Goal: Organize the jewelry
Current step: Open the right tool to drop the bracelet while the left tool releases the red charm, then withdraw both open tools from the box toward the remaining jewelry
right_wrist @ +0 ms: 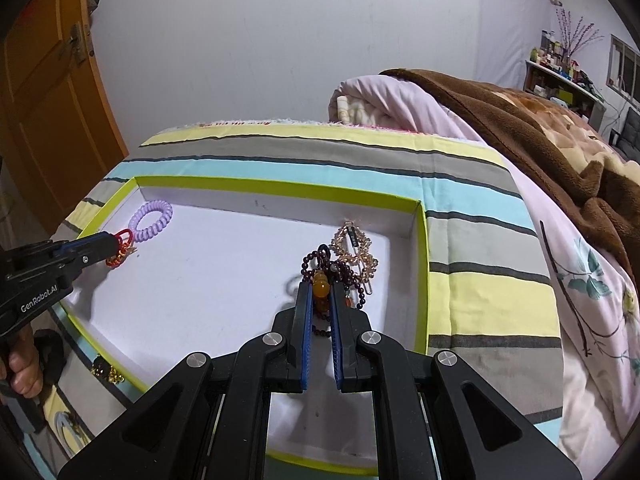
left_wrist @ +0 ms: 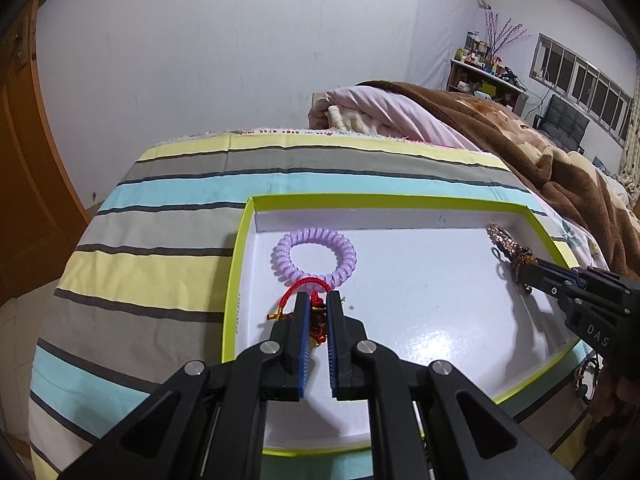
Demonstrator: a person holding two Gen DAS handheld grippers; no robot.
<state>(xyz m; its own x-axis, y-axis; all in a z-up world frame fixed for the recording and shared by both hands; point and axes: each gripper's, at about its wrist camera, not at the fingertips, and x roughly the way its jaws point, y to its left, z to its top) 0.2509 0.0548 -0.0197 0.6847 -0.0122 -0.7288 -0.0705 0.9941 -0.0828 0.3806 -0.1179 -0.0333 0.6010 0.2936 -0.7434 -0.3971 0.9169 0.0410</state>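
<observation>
"GenRobot.AI" is printed in white on the left gripper (right_wrist: 114, 246) body; "DAS" shows on the right gripper (left_wrist: 534, 270) body. Red lettering along the striped sheet's (right_wrist: 320, 168) far edge is unreadable.

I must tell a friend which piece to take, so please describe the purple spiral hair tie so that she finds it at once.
On the striped bed cover lies a shallow white tray with a lime-green rim. In its far left corner lies the purple spiral hair tie, a coiled plastic ring. It is the only pale lilac piece; the red cord bracelet touching it is thin and knotted.
</observation>
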